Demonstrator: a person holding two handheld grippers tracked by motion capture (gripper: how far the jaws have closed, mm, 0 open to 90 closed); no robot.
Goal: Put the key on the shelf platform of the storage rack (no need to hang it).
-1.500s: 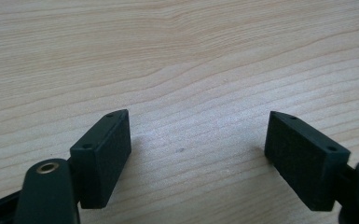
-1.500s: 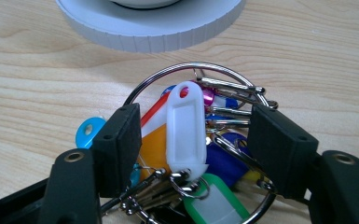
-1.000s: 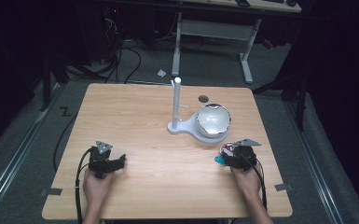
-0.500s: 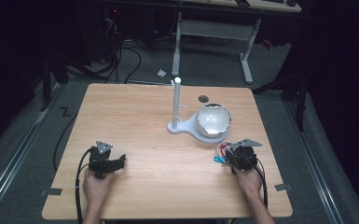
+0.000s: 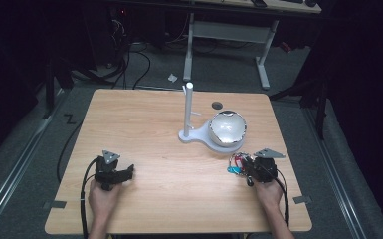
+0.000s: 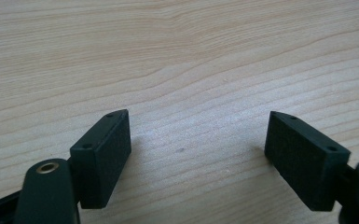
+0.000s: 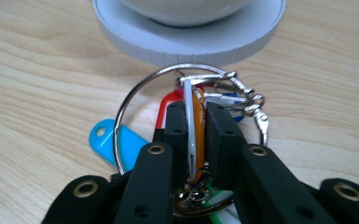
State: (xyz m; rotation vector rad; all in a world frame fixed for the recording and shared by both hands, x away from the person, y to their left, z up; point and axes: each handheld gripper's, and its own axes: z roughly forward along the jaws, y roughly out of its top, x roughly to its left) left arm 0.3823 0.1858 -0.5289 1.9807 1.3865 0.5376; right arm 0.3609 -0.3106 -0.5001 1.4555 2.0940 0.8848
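The right gripper point(image 7: 196, 135), at lower right of the high view, had just been closing and clamped the key bunch point(image 7: 191, 116) on the table point(image 5: 179, 199) below the white stand point(image 5: 199, 134). Grasp done; lifting remained. The left gripper point(image 6: 198, 154) stood wide, empty.
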